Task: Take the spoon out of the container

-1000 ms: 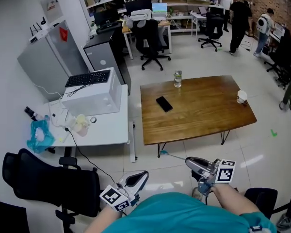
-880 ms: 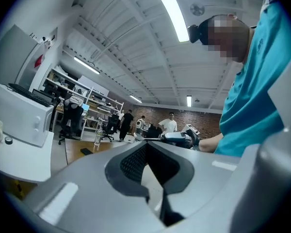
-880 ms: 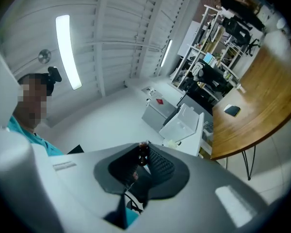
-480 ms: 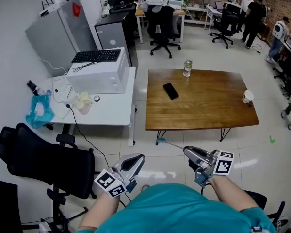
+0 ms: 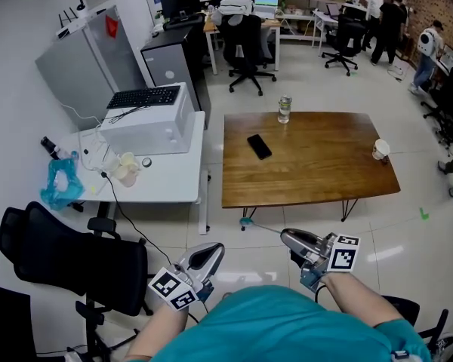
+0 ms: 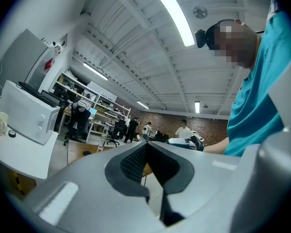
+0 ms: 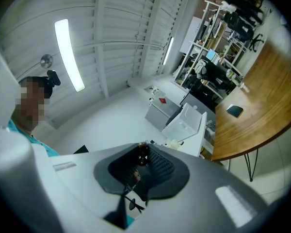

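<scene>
Tiled floor (image 5: 408, 225); R gripper (image 5: 285, 237) near-level, gripping spoon (image 5: 263, 227).

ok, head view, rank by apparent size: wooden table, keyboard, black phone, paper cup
1. wooden table
2. keyboard
3. black phone and paper cup: about alike, not ranked.

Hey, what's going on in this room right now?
A person stands in an office, a little back from a wooden table, with a tool in each hand. The right tool is closed on a thin spoon that sticks out toward the table, pale blue end first. The left tool is shut with nothing in it. A glass jar, a phone and a paper cup sit on the table.
</scene>
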Motion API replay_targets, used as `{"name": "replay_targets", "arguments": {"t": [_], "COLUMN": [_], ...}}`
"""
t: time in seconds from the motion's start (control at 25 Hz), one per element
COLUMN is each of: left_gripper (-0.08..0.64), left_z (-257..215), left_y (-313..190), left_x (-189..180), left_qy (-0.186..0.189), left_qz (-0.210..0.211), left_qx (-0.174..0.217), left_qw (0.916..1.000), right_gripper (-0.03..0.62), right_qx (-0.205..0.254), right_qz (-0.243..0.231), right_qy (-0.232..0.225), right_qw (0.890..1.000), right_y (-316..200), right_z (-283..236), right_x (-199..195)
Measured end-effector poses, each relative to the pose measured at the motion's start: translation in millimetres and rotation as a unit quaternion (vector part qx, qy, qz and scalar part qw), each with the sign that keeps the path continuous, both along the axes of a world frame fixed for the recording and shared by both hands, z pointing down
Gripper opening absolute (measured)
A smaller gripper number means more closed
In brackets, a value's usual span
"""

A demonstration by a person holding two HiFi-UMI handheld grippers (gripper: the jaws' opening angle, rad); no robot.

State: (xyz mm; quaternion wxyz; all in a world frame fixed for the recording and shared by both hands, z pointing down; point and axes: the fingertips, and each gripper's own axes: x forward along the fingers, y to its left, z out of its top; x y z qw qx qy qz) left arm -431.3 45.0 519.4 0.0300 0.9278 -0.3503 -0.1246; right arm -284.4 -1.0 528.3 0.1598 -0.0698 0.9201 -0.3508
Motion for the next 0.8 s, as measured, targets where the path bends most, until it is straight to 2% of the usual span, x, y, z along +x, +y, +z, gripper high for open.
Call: {"name": "replay_targets", "arguments": {"t": [0.8], "left_gripper": [-0.002], "left_z": [3.9], "left_y": [10.7], "left_x": [-9.4], "left_qy": [-0.005], "left_qz": [0.001], "left_qx": [-0.004], "left_qw": [1.0000], "right_gripper": [0.048], "right_qx": [0.003], "right_qz": [-0.010], "right_qy": [-0.002], "right_qw": [1.000], "right_y": [9.5], "right_z": [0.9], "right_x": [-11.3]}}
